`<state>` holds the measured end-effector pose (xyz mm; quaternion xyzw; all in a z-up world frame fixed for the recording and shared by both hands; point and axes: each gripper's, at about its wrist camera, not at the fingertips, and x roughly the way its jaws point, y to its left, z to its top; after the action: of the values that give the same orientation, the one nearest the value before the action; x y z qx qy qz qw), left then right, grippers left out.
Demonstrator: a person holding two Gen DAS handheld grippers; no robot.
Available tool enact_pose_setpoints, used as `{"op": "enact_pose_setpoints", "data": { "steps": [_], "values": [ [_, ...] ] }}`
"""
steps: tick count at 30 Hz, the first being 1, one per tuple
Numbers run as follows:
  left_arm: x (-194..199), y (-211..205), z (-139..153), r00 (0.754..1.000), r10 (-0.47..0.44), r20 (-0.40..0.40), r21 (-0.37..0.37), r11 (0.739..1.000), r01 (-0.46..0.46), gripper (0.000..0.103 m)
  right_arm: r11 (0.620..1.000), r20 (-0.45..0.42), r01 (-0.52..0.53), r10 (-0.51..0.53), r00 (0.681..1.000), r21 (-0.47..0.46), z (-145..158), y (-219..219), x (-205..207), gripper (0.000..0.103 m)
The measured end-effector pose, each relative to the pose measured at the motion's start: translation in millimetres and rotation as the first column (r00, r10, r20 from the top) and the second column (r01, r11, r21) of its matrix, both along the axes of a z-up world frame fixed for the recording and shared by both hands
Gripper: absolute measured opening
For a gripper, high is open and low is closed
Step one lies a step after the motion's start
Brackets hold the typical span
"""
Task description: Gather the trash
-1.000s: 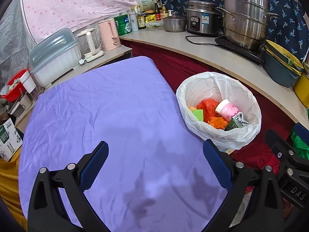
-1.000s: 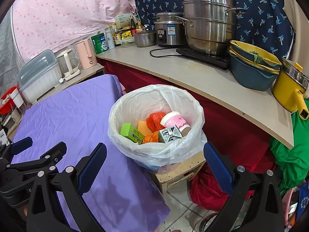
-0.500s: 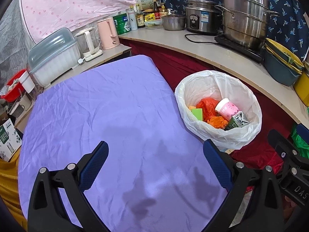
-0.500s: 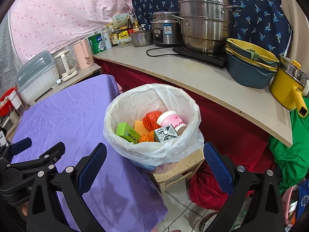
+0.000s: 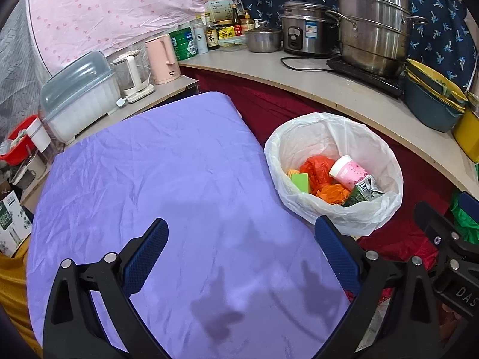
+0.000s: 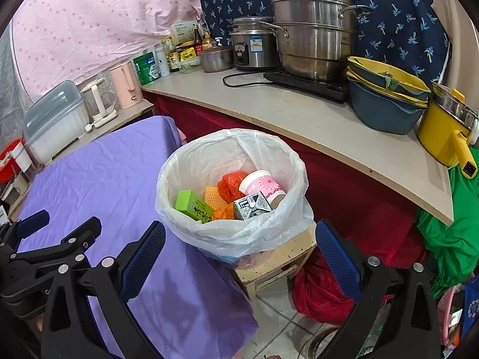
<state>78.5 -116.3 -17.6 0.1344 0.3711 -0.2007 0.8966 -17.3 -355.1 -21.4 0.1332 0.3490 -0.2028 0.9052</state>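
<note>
A bin lined with a white bag (image 5: pixel 332 131) (image 6: pixel 209 155) stands on a low wooden stool (image 6: pixel 278 257) beside the purple-covered table (image 5: pixel 167 179) (image 6: pixel 98 179). Inside lie a pink cup (image 5: pixel 347 172) (image 6: pixel 260 184), orange bags (image 5: pixel 317 167) (image 6: pixel 230 182), a green box (image 5: pixel 301 181) (image 6: pixel 194 205) and a small carton (image 5: pixel 363 190) (image 6: pixel 251 206). My left gripper (image 5: pixel 239 245) is open and empty over the table's near part. My right gripper (image 6: pixel 239 245) is open and empty just in front of the bin.
A curved counter (image 6: pixel 299 116) behind the bin carries steel pots (image 6: pixel 314 27), a rice cooker (image 6: pixel 251 45), stacked bowls (image 6: pixel 386 95) and a yellow pot (image 6: pixel 443 131). Kettles (image 5: pixel 158 59) and a plastic box (image 5: pixel 77 89) stand at the far left. Red and green bags (image 6: pixel 449 233) lie on the floor.
Both grippers have drifted back and up a little, so the bin sits slightly lower in both views. Nothing was taken or let go.
</note>
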Motion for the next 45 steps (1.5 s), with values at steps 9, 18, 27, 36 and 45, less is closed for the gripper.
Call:
{"op": "enact_pose_setpoints", "data": {
  "steps": [9,18,27,36,45],
  "values": [
    [0.2,-5.8,-9.6,0.999,-0.008,-0.032,0.007,1.000,0.008,0.094,1.000,-0.013,0.010,-0.010,1.000,0.005,-5.8,-1.7,-0.3,0.097],
    [1.7,-6.1,-12.0,0.999,0.002,-0.036,0.014,1.000,-0.001,0.094,1.000,-0.014,0.010,-0.010,1.000,0.005,-6.3,-1.1,-0.3,0.097],
    [2.3,-5.6,-12.3,0.999,0.004,-0.036,0.014,1.000,-0.003,0.094,1.000,-0.014,0.009,-0.009,1.000,0.004,-6.1,-1.1,-0.1,0.097],
    [2.7,-5.2,-11.3,0.999,0.004,-0.035,0.013,1.000,-0.004,0.094,1.000,-0.010,0.009,-0.009,1.000,0.004,-4.6,-1.0,1.3,0.097],
    [3.8,-4.3,-10.5,0.999,0.008,-0.037,0.012,1.000,-0.007,0.094,1.000,-0.011,0.009,-0.009,1.000,0.003,-3.9,-0.5,2.0,0.097]
  ]
}}
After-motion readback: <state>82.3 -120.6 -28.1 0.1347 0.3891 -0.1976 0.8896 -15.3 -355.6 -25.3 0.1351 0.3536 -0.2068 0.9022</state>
